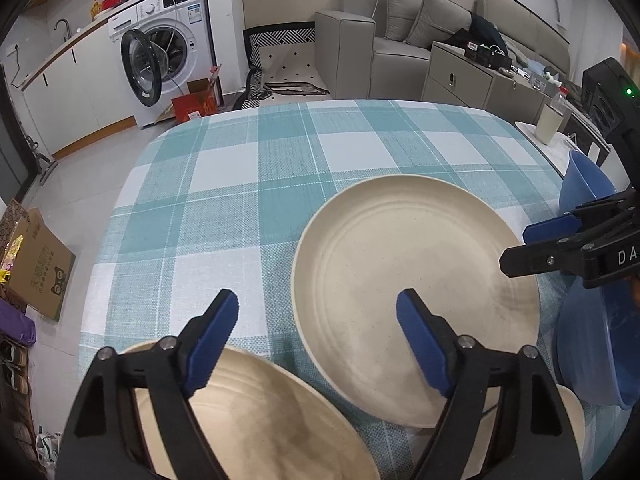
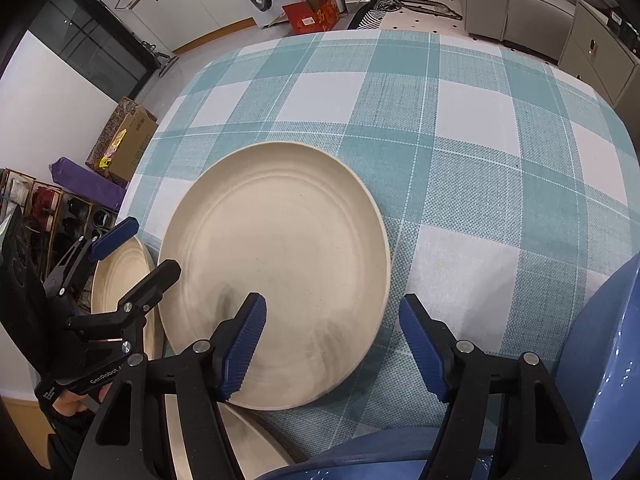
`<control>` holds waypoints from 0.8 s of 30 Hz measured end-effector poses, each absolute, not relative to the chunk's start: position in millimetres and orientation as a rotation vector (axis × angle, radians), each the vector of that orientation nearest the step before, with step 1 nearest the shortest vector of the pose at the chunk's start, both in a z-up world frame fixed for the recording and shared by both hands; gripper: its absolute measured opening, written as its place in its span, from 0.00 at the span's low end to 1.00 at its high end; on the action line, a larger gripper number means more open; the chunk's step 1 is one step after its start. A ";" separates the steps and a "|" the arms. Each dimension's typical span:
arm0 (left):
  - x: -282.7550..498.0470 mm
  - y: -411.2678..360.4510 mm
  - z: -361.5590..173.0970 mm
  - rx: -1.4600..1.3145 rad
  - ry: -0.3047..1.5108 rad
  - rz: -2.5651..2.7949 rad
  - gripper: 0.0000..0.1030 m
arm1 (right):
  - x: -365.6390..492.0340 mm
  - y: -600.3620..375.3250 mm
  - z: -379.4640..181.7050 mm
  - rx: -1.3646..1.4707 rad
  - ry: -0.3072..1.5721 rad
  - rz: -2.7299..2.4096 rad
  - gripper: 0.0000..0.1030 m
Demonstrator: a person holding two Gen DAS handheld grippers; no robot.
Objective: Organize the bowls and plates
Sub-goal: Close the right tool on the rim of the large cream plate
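Two grippers hang open-jawed, gripping nothing: left gripper (image 1: 318, 318) between cream plates (image 1: 416, 296), right gripper (image 2: 334, 322) beside blue bowl (image 2: 600, 356); checked tablecloth (image 1: 248, 184) beyond lies bare to its far edge

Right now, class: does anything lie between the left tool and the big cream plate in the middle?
Nothing visible does. The left tool hangs open, and only bare checked tablecloth separates it from the plate.
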State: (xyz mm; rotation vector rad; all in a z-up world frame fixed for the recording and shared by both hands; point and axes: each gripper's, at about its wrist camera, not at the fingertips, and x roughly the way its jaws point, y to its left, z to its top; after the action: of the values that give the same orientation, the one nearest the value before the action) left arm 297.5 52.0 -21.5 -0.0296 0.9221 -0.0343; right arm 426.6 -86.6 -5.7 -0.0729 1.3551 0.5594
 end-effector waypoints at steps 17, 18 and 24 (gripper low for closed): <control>304.2 45.5 -37.9 -0.032 0.986 -0.082 0.49 | 428.4 -87.3 -16.1 -0.097 1.374 0.549 0.53; 303.9 45.7 -37.8 -0.032 0.987 -0.080 0.48 | 428.4 -87.1 -16.0 -0.098 1.374 0.550 0.53; 302.8 48.6 -38.8 -0.030 0.995 -0.070 0.40 | 428.2 -86.4 -15.8 -0.112 1.376 0.552 0.47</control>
State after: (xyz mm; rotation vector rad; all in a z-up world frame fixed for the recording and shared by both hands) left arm 302.8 48.6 -38.8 -0.0299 0.9951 -0.0701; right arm 428.2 -86.4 -15.8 -0.1122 1.3759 0.5521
